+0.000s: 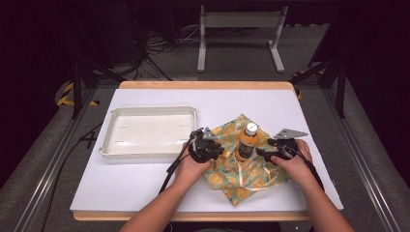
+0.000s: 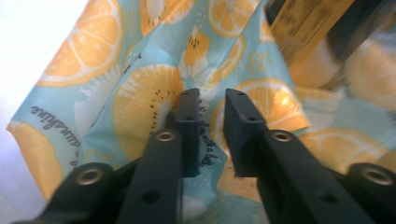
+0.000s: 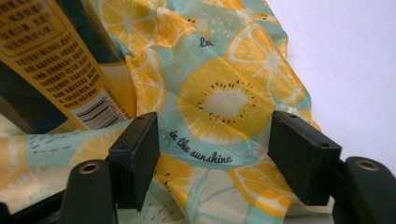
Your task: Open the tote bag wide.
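A teal cloth with orange-slice print (image 1: 241, 181) lies spread on the white table. On it stands an orange bottle with a white cap (image 1: 248, 140). My left gripper (image 1: 221, 152) is at the bottle's left, low over the cloth. In the left gripper view its jaws (image 2: 212, 100) stand a little apart over a raised fold of cloth (image 2: 140, 98), with the bottle (image 2: 303, 32) beyond. My right gripper (image 1: 259, 152) is at the bottle's right. Its jaws (image 3: 215, 135) stand wide open over the cloth (image 3: 219, 98), and the bottle's label (image 3: 51, 60) is at the left.
A white empty tray (image 1: 145, 109) sits on the table to the left of the cloth. A pale ribbon (image 1: 263, 171) lies across the cloth near the front. The table's front edge is just behind my forearms. A white metal frame (image 1: 239, 21) stands on the floor beyond the table.
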Action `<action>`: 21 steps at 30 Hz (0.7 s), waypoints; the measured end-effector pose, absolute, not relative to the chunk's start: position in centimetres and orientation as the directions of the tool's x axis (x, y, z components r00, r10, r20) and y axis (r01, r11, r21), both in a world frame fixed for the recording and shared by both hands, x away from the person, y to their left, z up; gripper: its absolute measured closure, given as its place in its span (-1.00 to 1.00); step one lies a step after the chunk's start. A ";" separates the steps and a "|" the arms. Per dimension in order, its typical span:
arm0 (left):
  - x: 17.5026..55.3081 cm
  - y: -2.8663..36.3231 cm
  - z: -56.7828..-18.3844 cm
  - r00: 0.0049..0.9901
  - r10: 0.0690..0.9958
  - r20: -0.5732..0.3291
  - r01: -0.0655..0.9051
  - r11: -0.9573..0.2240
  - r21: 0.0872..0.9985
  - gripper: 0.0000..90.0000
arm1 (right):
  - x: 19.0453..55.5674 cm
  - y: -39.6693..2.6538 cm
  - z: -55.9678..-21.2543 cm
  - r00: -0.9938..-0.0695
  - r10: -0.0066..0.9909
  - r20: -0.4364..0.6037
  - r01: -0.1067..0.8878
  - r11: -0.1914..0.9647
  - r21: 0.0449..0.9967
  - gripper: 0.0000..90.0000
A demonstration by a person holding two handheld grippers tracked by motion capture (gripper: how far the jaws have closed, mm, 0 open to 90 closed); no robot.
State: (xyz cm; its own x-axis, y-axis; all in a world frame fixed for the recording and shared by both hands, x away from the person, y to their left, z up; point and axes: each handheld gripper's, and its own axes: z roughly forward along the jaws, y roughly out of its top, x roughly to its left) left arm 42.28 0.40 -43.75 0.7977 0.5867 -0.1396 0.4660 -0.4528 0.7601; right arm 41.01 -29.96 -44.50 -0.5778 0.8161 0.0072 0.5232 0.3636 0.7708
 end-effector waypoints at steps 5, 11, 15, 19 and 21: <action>42.1 1.2 -42.5 0.798 0.587 -0.138 0.445 -0.419 0.791 0.30 | 40.9 -30.0 -44.3 -0.575 0.818 -0.006 0.503 0.360 0.786 -0.25; 42.0 2.4 -41.0 0.794 0.585 -0.164 0.437 -0.362 0.823 0.14 | 40.9 -30.2 -44.0 -0.574 0.819 0.008 0.505 0.346 0.790 -0.26; 41.9 2.9 -39.5 0.804 0.574 -0.152 0.407 -0.347 0.845 0.10 | 41.0 -30.3 -43.8 -0.566 0.824 0.033 0.509 0.317 0.801 -0.27; 41.7 3.1 -38.7 0.818 0.558 -0.142 0.385 -0.346 0.856 0.08 | 40.9 -30.4 -43.7 -0.566 0.823 0.037 0.506 0.312 0.805 -0.28; 41.6 3.2 -38.1 0.842 0.524 -0.131 0.357 -0.356 0.864 0.06 | 40.8 -30.5 -43.6 -0.570 0.821 0.046 0.503 0.304 0.809 -0.29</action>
State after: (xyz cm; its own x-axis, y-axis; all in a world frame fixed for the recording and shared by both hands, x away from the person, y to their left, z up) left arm 41.60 3.16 -38.07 0.8415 0.5240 -0.1314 0.3565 -0.3559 0.8638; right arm 40.83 -30.51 -43.64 -0.5697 0.8206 0.0463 0.5033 0.3037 0.8090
